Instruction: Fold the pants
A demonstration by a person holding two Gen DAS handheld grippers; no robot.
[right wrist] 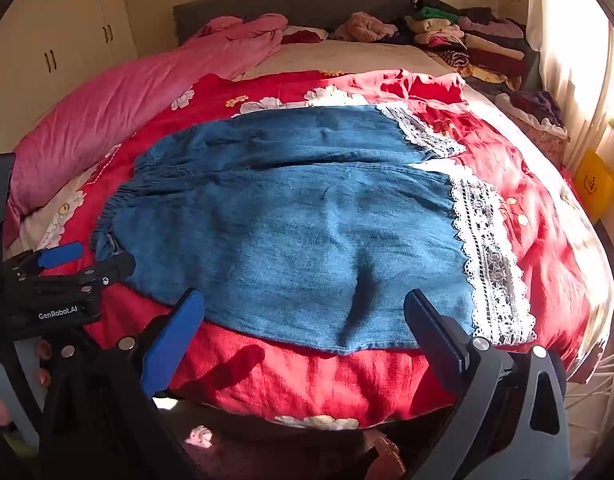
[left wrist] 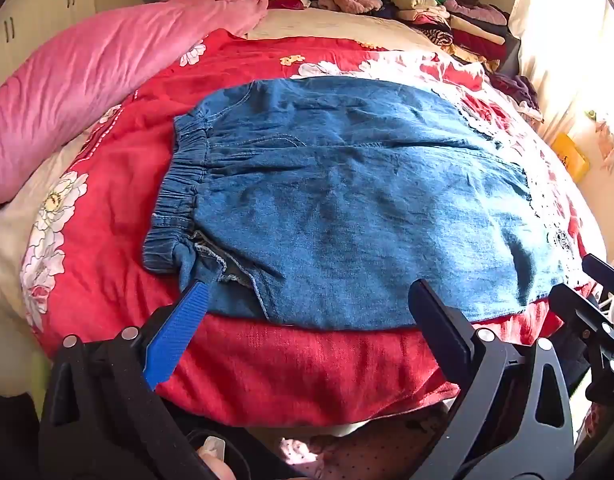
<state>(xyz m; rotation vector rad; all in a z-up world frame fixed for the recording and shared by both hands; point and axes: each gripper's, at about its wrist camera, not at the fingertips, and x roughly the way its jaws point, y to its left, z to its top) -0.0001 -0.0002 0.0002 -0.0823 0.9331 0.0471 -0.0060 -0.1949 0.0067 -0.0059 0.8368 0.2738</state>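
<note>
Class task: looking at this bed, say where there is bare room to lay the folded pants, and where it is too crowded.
Free: the cream sheet between the red floral quilt and the headboard, and the quilt strip in front of the denim pants. Crowded: the stacked clothes at the far right corner and the pink duvet along the left edge.

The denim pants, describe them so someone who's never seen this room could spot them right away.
Start at the bed and find the red floral quilt spread across its near end. The denim pants lie flat on that quilt, waistband to the left. They are the only blue garment there, with white lace trim on the leg hems.
</note>
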